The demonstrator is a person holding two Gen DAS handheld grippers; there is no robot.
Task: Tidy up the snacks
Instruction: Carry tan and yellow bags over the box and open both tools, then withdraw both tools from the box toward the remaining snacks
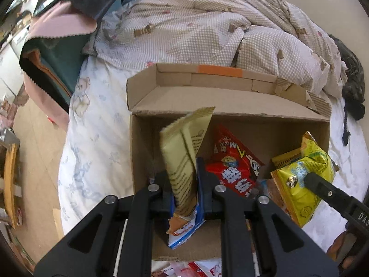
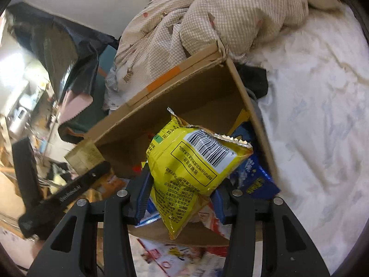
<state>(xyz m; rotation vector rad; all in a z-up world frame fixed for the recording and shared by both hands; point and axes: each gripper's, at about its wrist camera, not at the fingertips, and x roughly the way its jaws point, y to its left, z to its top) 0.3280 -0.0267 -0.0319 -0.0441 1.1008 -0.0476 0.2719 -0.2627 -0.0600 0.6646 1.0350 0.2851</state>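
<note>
Bed (image 1: 96,120) carries open cardboard box (image 1: 143,152); red packet (image 1: 233,173) already inside. Step in hand: dropping 2 snacks into box. Right tool (image 2: 182,198) pinches yellow bag (image 2: 196,168) over box's right side. Left tool (image 1: 184,184) pressed together on tan wrapper (image 1: 184,152) over left side. Next move likely calls for lowering, then spreading both tools.

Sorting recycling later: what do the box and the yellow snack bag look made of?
Box: plain brown corrugated cardboard, matte; fluting shows at the torn flap edge. Yellow snack bag: probably glossy plastic film with a foil lining; it shines, crinkles, and its serrated seal looks silvery.
</note>
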